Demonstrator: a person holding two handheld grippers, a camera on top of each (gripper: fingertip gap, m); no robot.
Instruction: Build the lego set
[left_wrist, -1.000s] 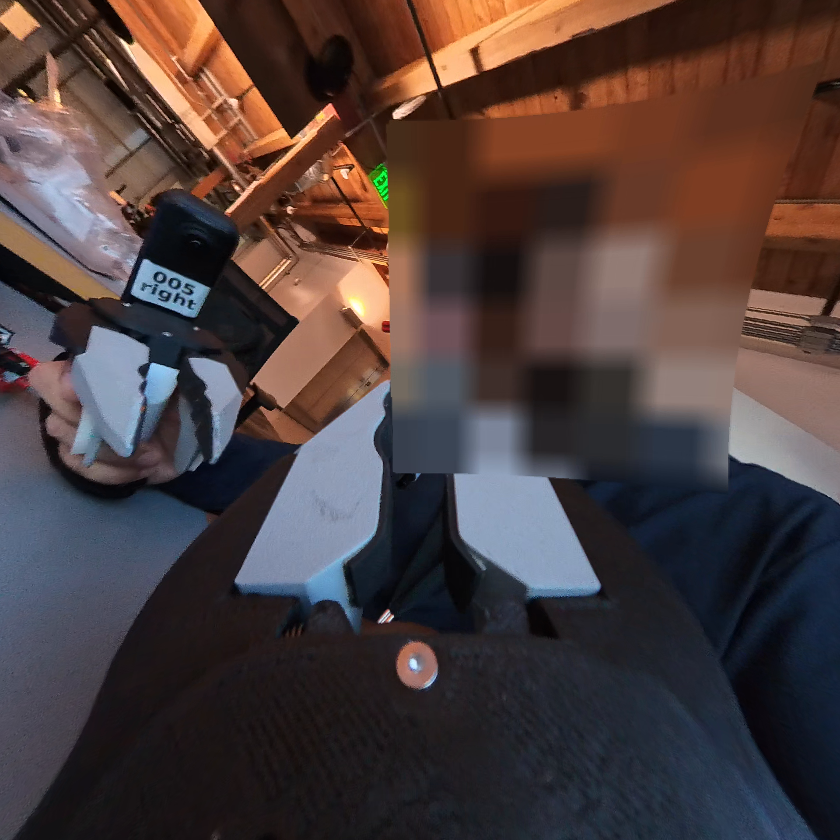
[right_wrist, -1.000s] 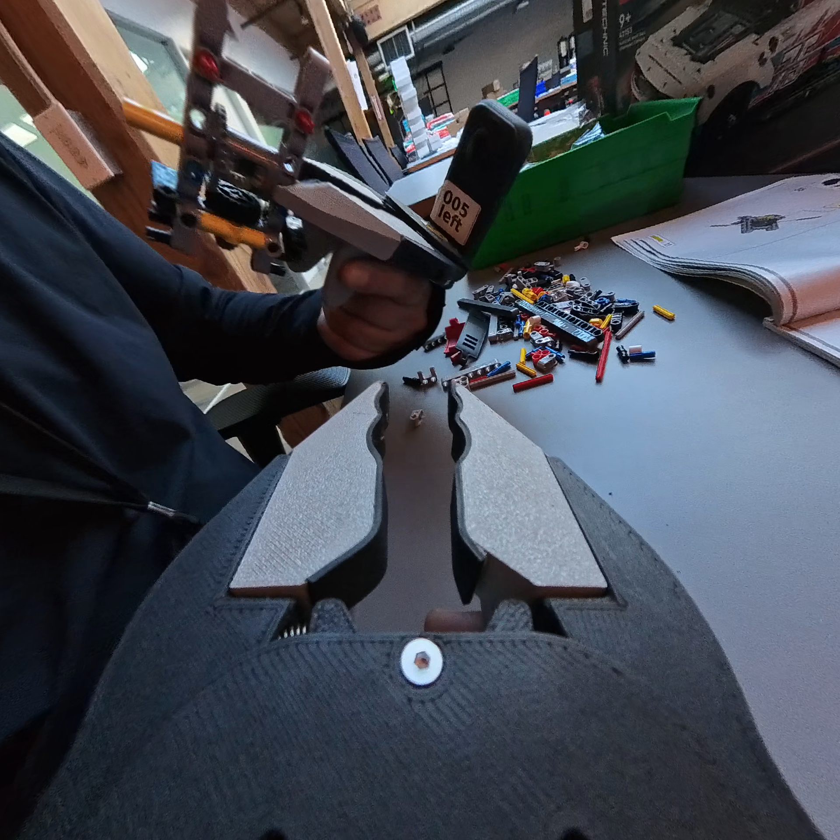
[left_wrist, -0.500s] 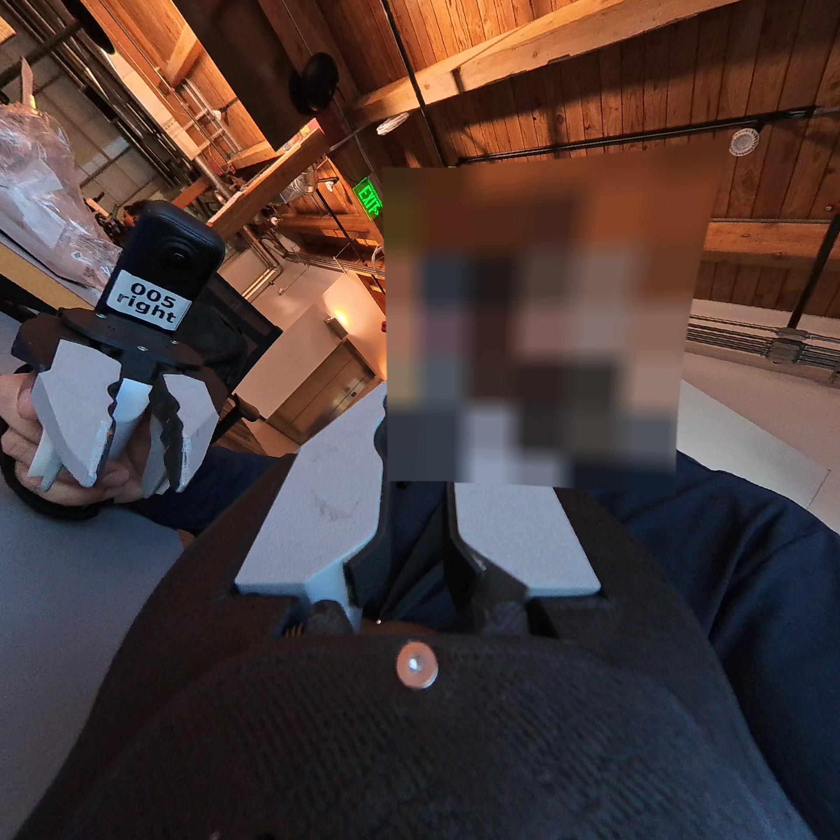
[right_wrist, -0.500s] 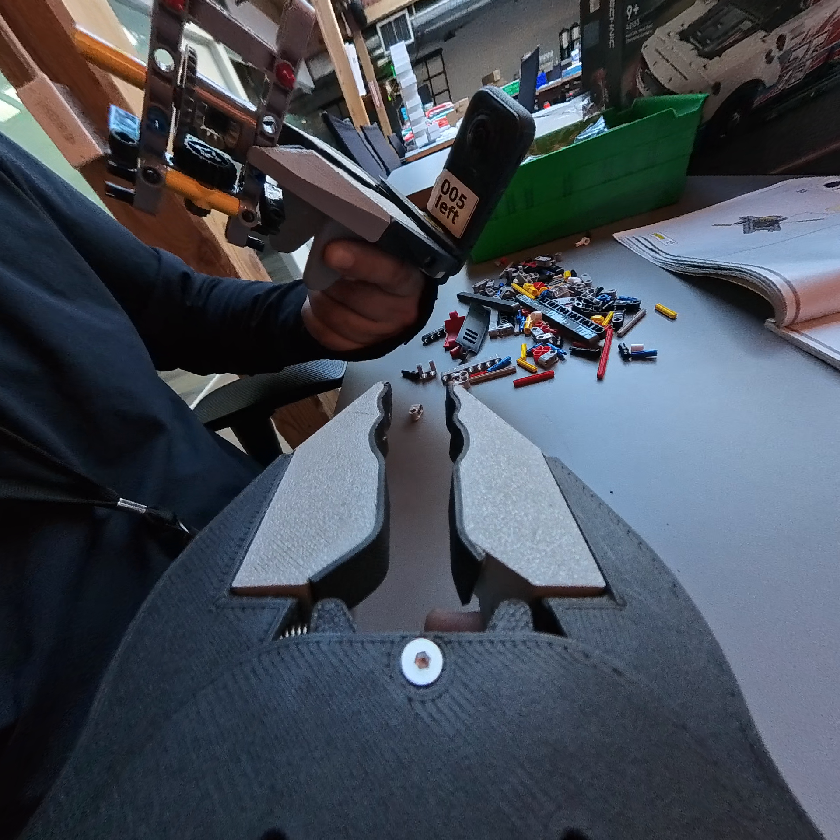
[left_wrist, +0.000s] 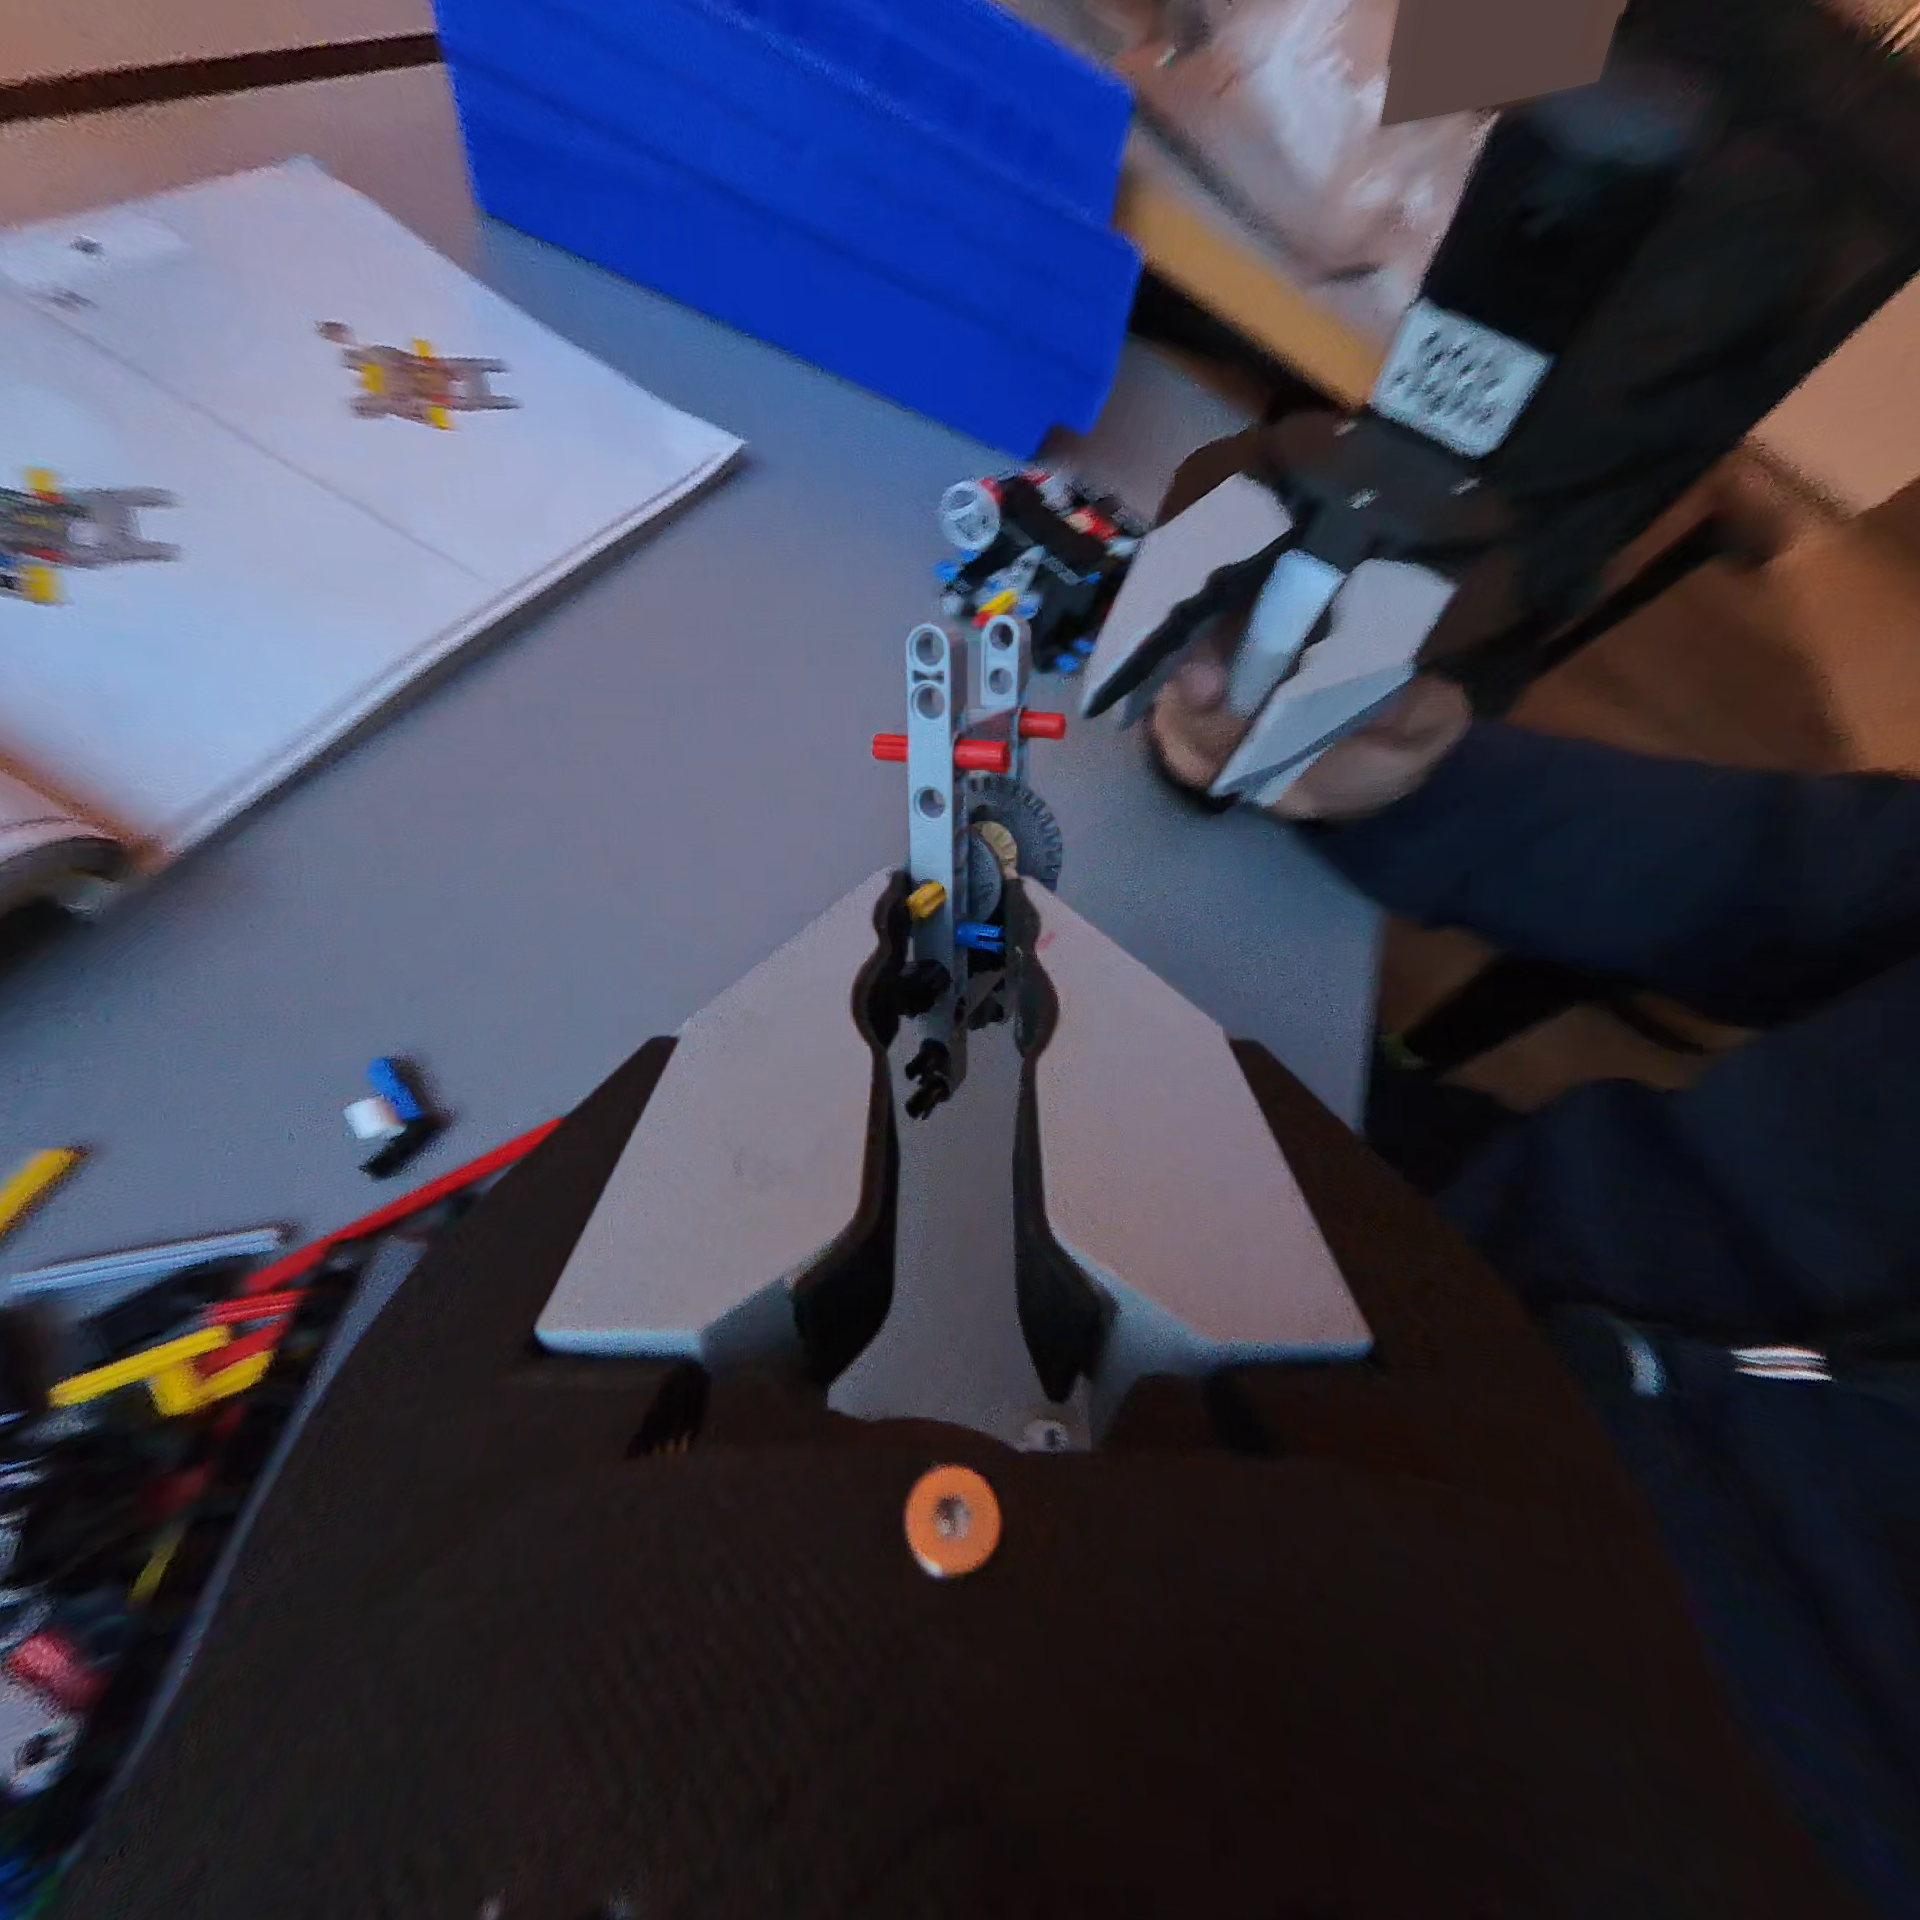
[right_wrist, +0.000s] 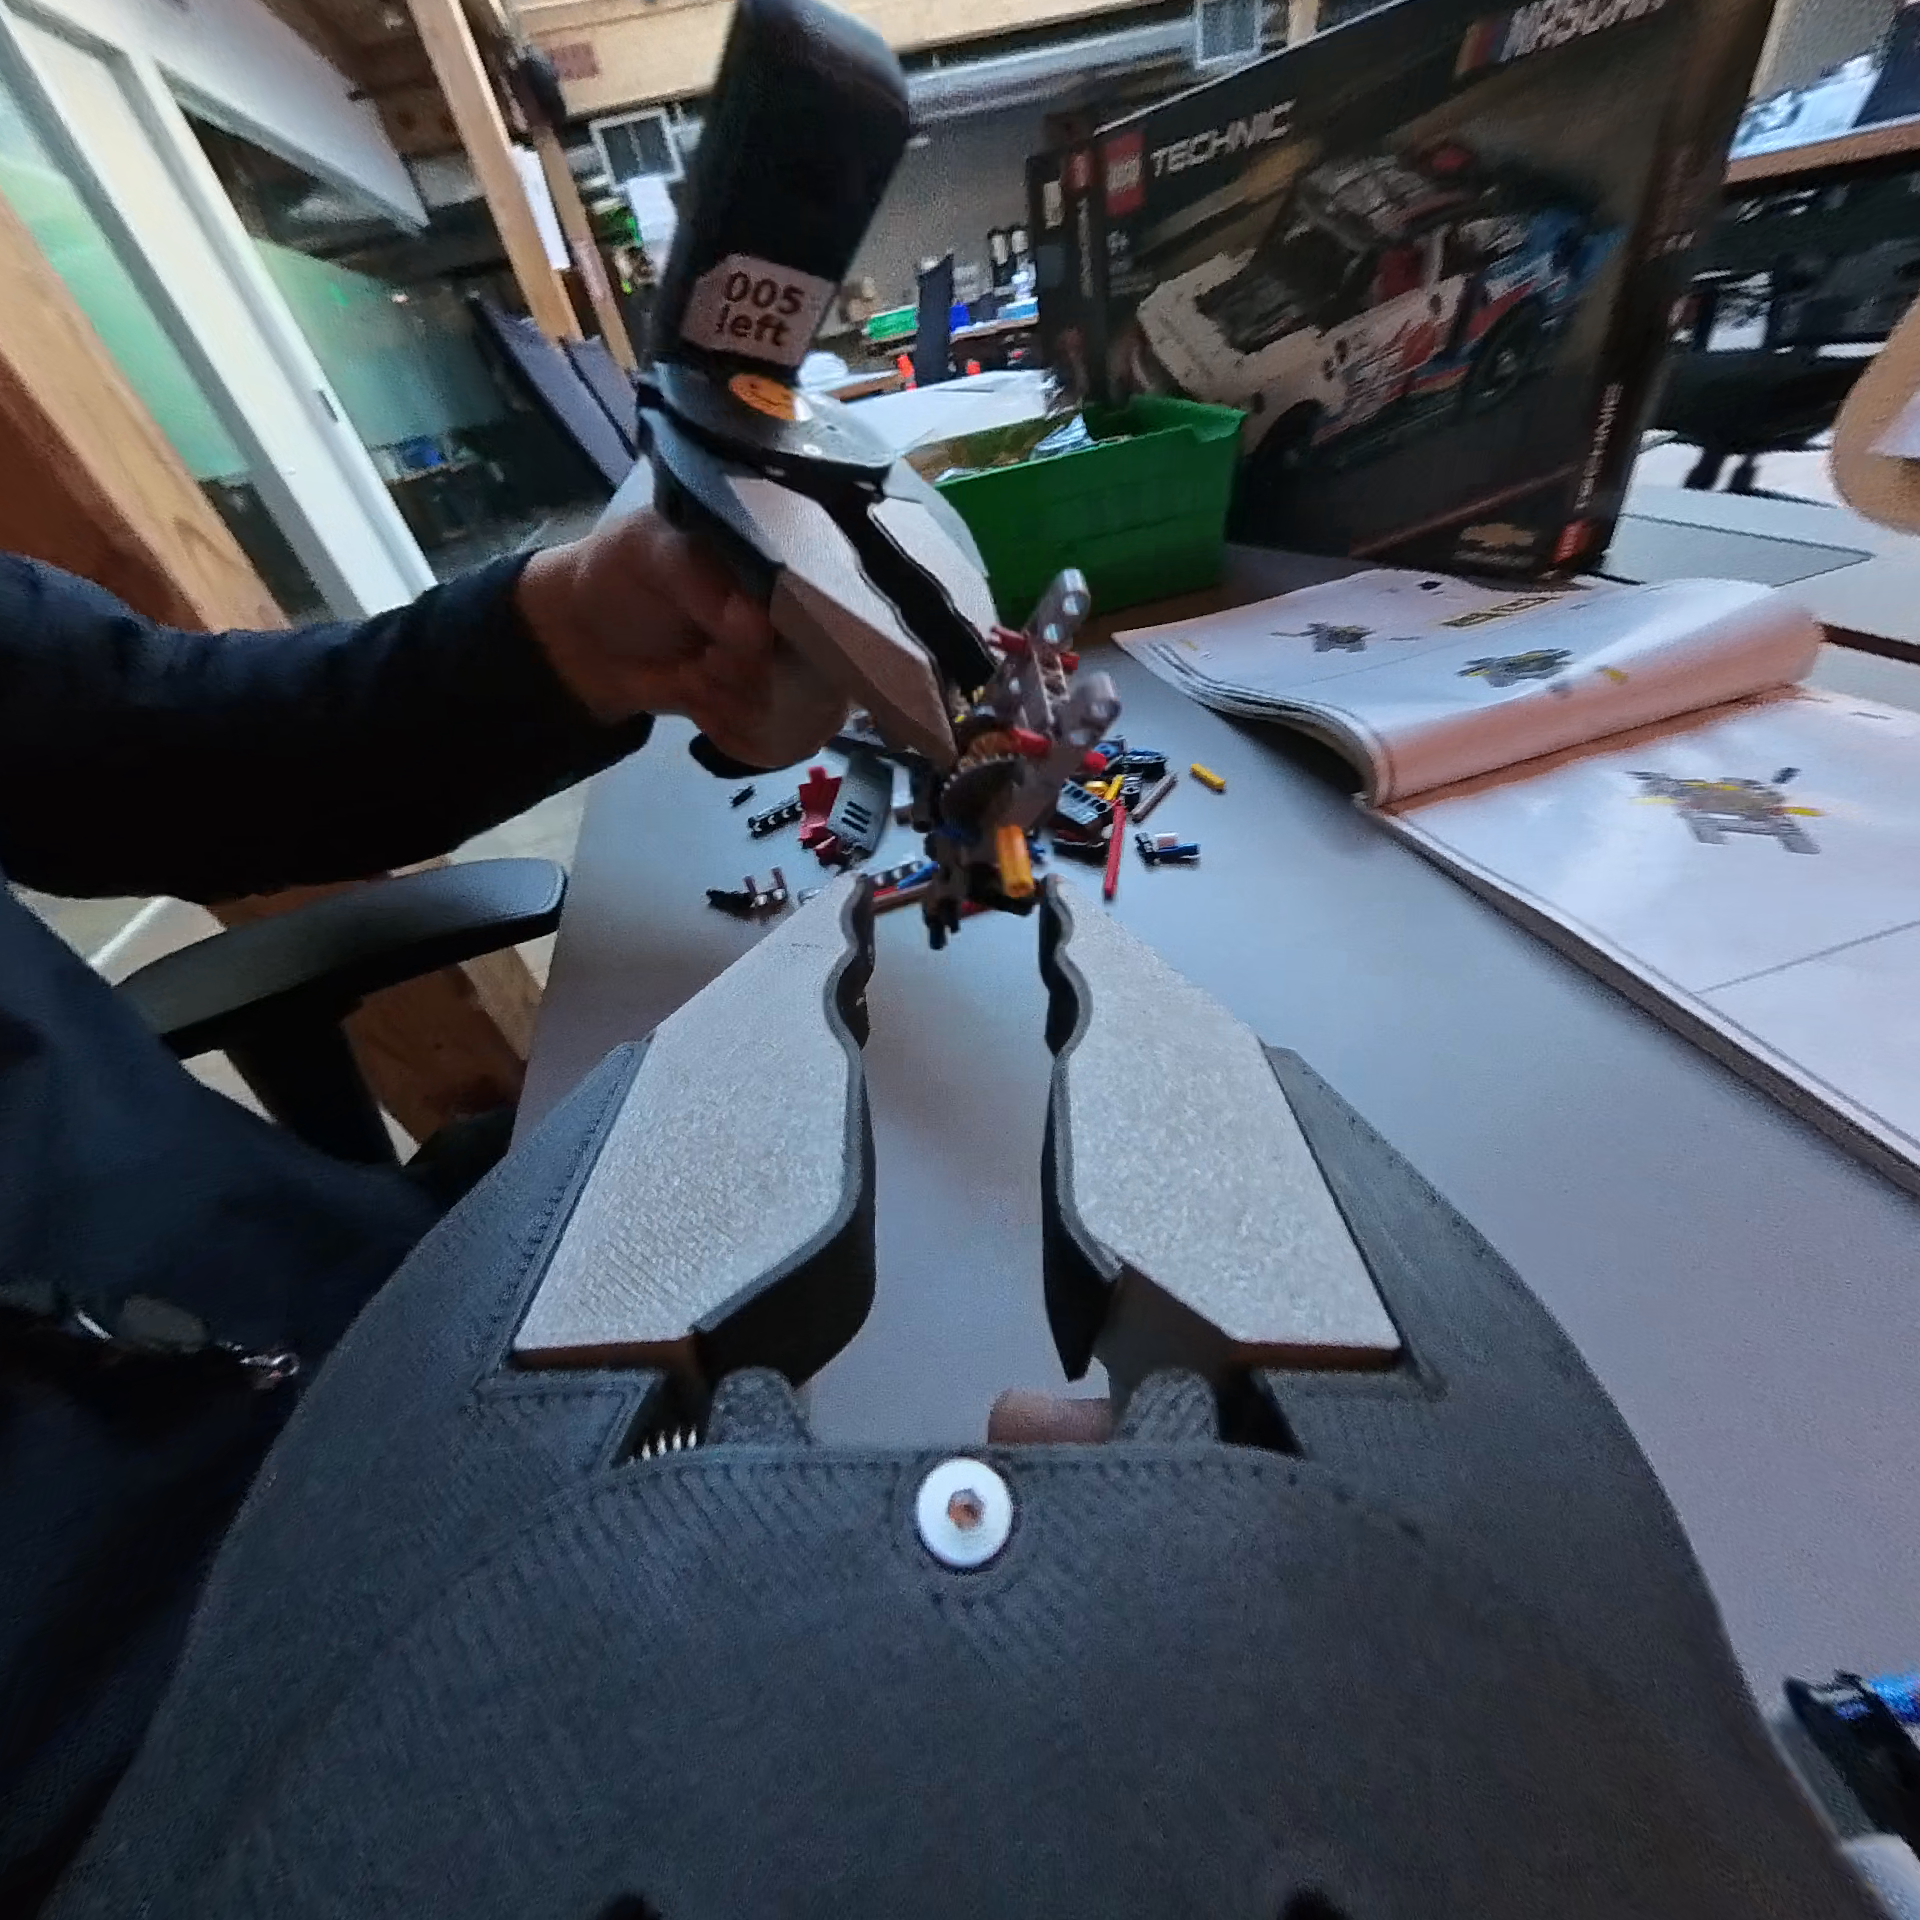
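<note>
**One grey brick assembly clamped in the left tongs above the table**

One small assembly (left_wrist: 951, 821) of grey holed beams, red pins, a dark gear, a yellow pin and a blue pin sits between the fingers of the left gripper (left_wrist: 954, 914), which are clenched on its lower part; the beams stick out past the fingertips, above the grey table (left_wrist: 582, 831). In the right wrist view the same assembly (right_wrist: 1013, 769) hangs tilted from those fingers over a scatter of loose parts.

The right gripper (right_wrist: 948, 914) is released, its fingers spread with only table showing between them. Its tips lie just short of the assembly's lower end and do not touch it. From the left wrist view this gripper (left_wrist: 1226, 675) is to the right of the assembly, near it but apart, with a hand (left_wrist: 1340, 738) behind the fingers.

Around them:
- A pile of loose parts (right_wrist: 1101, 800) in black, red, blue and yellow lies on the table beneath and behind the held assembly.
- A second small built cluster (left_wrist: 1039, 561), black with a grey wheel-like piece, lies on the table beyond the assembly.
- An open instruction booklet (right_wrist: 1558, 748) lies to the right of the parts.
- A green bin (right_wrist: 1101, 499) and a large printed box (right_wrist: 1382, 301) with a car picture stand at the table's far side.
- A blue bin (left_wrist: 810, 197) stands past the booklet in the left wrist view.
- A dark-sleeved arm (right_wrist: 260, 727) reaches in from the left, and a black chair armrest (right_wrist: 343, 935) sits below it
</note>
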